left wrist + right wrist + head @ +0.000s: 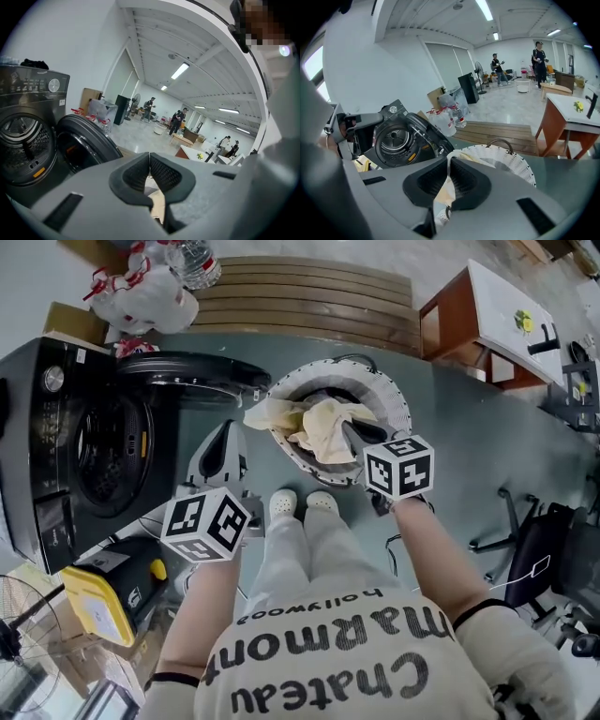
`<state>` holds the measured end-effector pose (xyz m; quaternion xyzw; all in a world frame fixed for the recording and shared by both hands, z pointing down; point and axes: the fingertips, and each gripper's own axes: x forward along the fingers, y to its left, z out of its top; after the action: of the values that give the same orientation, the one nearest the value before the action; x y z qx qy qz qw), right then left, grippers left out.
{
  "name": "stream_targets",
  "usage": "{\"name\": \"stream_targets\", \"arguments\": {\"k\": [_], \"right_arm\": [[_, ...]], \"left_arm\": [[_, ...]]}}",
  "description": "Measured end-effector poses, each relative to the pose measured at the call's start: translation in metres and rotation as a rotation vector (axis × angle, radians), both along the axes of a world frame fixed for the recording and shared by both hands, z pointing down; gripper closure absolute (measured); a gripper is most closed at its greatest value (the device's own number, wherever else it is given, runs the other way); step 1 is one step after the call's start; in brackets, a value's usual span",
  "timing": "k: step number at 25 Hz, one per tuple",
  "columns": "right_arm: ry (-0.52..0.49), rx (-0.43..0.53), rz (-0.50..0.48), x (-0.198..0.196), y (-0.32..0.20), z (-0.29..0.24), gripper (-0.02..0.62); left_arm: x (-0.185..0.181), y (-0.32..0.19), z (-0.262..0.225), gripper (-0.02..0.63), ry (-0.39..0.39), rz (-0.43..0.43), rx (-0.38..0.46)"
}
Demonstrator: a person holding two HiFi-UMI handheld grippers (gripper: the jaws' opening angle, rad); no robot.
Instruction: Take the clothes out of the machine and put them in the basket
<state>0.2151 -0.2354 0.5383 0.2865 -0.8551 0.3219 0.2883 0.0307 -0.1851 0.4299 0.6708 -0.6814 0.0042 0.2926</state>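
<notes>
A dark front-loading washing machine (94,446) stands at the left with its round door (187,367) swung open. The white woven basket (398,404) sits on the floor ahead of me, and a cream cloth (319,432) lies in it, partly draped over its left rim. My right gripper (349,426) hangs over the basket, its jaws shut on the cream cloth (440,187) at the tips (449,159). My left gripper (228,426) hovers between machine and basket, shut with nothing in it (150,154). The drum (396,140) looks empty in the right gripper view.
A slatted wooden bench (300,296) lies beyond the basket, with plastic bags and a bottle (150,292) at its left end. A red-brown table (469,315) is at the back right and an office chair (544,540) at the right. A yellow-lidded box (98,601) sits by the machine.
</notes>
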Motion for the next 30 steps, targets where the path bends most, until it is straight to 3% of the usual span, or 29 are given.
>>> {"name": "stream_targets", "arguments": {"k": [12,20,30], "right_arm": [[0.040,-0.119,0.068,0.005,-0.001,0.085,0.555],[0.128,-0.167,0.037,0.006,-0.003,0.137,0.555],[0.198,-0.259,0.088,0.019,0.002,0.204,0.554]], "left_arm": [[0.009,0.005,0.055,0.595,0.014,0.045,-0.071],[0.010,0.003,0.081,0.595,0.019,0.064,-0.105],[0.016,0.002,0.124,0.597,0.035,0.119,-0.158]]}}
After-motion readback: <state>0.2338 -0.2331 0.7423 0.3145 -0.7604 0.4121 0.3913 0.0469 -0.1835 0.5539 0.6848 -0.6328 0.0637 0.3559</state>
